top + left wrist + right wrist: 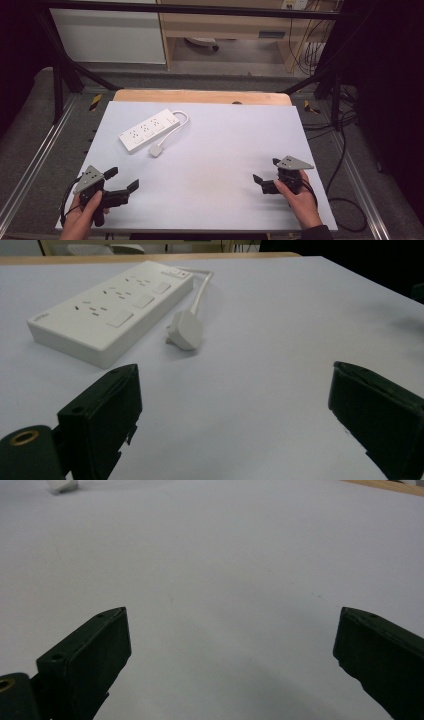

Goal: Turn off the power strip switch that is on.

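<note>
In the high view a white power strip [149,130] lies at an angle in the upper left of the white worktop [225,150], its cord looping round from its upper right end to a white plug [156,150] that rests on the sheet just below the strip's lower edge; strip and plug are near each other but apart. The left tool [123,180] sits at the lower left of the frame, held in a hand [82,217], its jaws spread wide with nothing between them, and it is well below the strip. In the left gripper view the strip fills the upper left and the plug lies just right of it, above the parted jaws. The right tool [266,170] is at the lower right, its jaws likewise spread over bare worktop.
</note>
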{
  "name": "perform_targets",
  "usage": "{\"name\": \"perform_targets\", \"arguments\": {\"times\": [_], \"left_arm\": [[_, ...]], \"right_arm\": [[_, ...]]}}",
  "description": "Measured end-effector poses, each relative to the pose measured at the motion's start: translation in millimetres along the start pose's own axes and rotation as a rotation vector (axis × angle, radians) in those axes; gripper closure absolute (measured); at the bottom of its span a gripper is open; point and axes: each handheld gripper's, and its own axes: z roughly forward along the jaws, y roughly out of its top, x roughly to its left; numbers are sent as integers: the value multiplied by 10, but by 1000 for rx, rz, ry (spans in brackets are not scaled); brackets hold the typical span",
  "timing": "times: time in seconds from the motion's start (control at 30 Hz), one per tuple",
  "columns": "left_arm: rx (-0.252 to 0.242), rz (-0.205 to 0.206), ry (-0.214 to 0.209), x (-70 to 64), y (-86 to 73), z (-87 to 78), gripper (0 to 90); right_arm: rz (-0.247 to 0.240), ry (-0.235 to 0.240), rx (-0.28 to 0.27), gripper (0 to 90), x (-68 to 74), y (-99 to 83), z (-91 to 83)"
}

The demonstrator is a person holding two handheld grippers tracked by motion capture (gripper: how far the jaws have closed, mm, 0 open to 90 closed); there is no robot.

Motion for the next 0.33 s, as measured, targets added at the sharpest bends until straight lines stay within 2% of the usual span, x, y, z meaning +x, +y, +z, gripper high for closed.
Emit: {"name": "perform_targets", "arguments": {"times": [0.1, 0.2, 0.33], "left_arm": [[18, 3, -14, -10, -52, 21, 72], [35, -12, -14, 3, -99, 52, 73], [40, -9, -6, 37, -120, 56, 79]], "right_arm": [[-2, -4, 5, 25, 2, -3, 4], [-6, -14, 19, 26, -4, -15, 11], [7, -65, 51, 28, -35, -44, 16]]}}
